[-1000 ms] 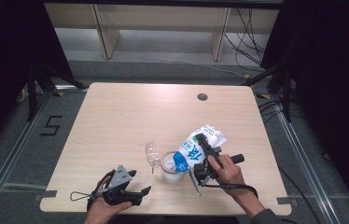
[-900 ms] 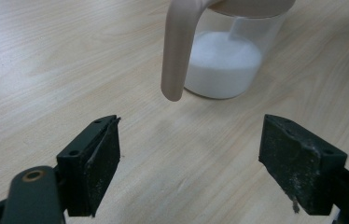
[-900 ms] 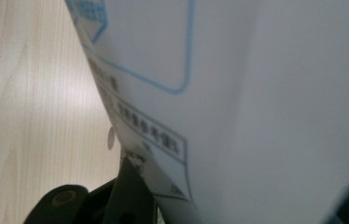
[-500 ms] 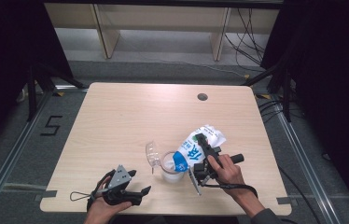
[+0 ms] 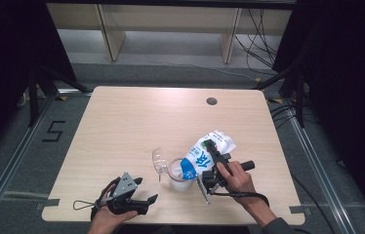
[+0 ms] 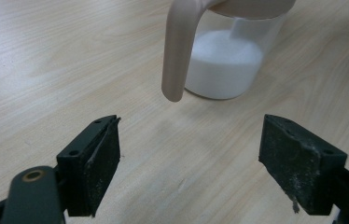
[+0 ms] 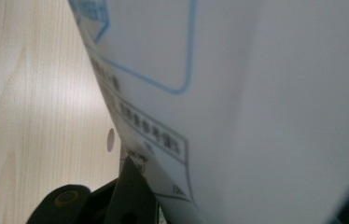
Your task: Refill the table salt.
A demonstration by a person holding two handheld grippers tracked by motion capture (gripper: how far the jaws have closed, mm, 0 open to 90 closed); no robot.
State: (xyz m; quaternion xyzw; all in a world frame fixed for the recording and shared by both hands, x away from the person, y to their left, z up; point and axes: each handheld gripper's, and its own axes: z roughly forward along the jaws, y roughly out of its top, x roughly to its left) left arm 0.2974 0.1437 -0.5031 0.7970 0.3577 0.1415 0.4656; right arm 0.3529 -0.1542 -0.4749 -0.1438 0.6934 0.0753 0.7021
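Observation:
A clear cup (image 5: 178,176) partly filled with white powder stands near the table's front middle. In the left gripper view the same cup (image 6: 224,65) has a beige handle (image 6: 178,51) hanging down its side. A white bag with blue print (image 5: 201,157) is tilted over the cup's rim, and my right gripper (image 5: 210,151) is shut on it. The bag (image 7: 256,93) is pressed close against the right gripper view's camera. My left gripper (image 5: 146,192) rests low at the front left, open and holding nothing, its jaws (image 6: 189,163) pointing at the cup from a short way off.
A clear curved piece (image 5: 158,161) sticks up at the cup's left side. The wooden table (image 5: 136,122) has a round cable hole (image 5: 212,101) at the back right. Shelving and cables stand on the floor beyond the far edge.

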